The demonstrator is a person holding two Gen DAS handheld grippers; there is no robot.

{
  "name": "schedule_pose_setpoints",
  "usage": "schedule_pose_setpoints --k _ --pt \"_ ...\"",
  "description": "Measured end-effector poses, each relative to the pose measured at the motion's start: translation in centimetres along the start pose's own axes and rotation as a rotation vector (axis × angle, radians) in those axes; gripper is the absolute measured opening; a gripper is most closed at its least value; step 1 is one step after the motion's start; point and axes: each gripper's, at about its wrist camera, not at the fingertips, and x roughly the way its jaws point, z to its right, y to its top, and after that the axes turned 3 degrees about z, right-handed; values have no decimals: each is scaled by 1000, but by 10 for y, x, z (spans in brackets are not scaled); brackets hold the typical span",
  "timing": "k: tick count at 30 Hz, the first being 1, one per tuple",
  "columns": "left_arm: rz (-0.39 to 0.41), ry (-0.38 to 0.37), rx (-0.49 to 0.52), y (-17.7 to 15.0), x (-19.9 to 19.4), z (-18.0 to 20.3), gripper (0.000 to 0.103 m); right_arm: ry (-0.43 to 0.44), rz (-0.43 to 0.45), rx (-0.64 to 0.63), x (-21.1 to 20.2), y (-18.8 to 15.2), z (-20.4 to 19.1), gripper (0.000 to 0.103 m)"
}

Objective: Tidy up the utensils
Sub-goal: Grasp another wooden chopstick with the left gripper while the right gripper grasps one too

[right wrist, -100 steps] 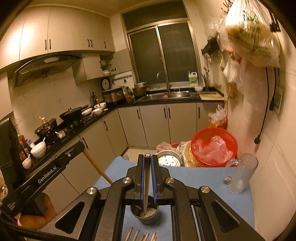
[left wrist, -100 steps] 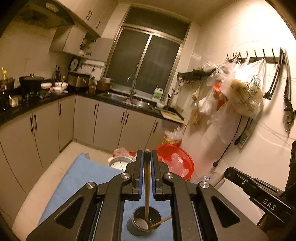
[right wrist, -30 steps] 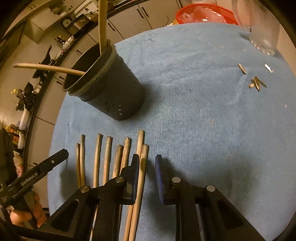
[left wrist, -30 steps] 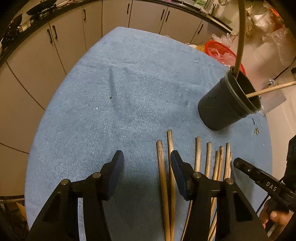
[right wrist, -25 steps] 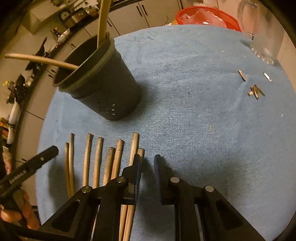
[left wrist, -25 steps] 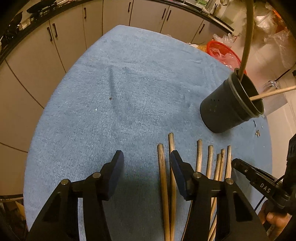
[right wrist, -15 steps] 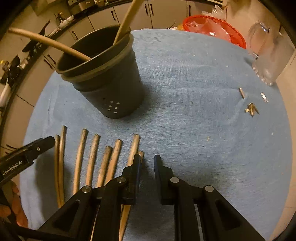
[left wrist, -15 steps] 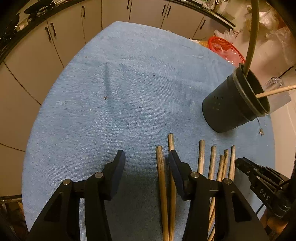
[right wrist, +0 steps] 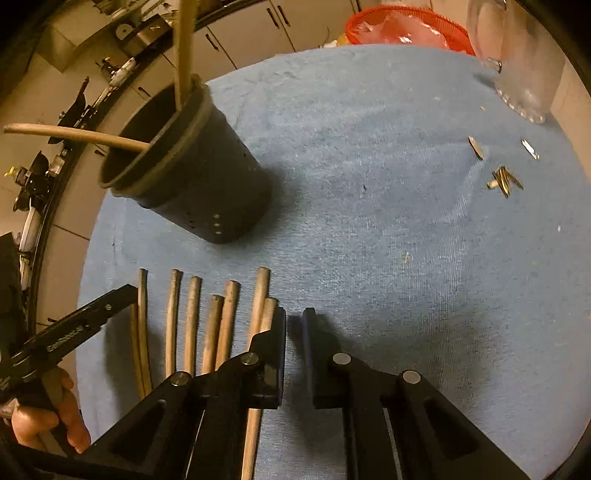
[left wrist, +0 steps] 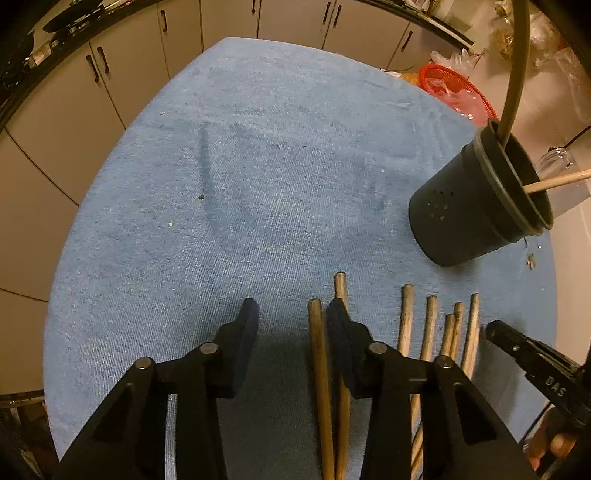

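A black perforated cup (left wrist: 472, 214) (right wrist: 207, 184) stands on the blue cloth with two chopsticks leaning in it (left wrist: 513, 74) (right wrist: 74, 134). Several more chopsticks (left wrist: 428, 321) (right wrist: 192, 314) lie in a row in front of it. My left gripper (left wrist: 291, 317) is low over the row's left end, jaws closing. The leftmost chopstick (left wrist: 317, 350) lies between them beside the right finger (left wrist: 338, 321), with no pad pressing on it. My right gripper (right wrist: 293, 321) is at the row's right end, jaws closing to a narrow gap with only cloth between. The end chopstick (right wrist: 267, 310) runs under its left finger.
The blue cloth (left wrist: 258, 166) covers a round table with cabinets past its far edge. A red basket (right wrist: 406, 29) sits on the floor beyond. At the far right stand a clear glass jar (right wrist: 524, 62) and small metal bits (right wrist: 502, 181). A hand (right wrist: 48, 417) holds the left gripper.
Seconds ago both grippers held chopsticks over the cup. Over the last second the left jaws narrowed around the leftmost chopstick, and the right jaws drew nearly together.
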Motion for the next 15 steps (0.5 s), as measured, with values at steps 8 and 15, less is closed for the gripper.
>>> schedule_pose_setpoints --k 8,15 --pt "0 24 26 1 1 -5 14 -5 -22 -19 4 -2 -19 10" --pt "5 28 32 1 2 -5 14 -109 -49 -109 17 0 -43 12"
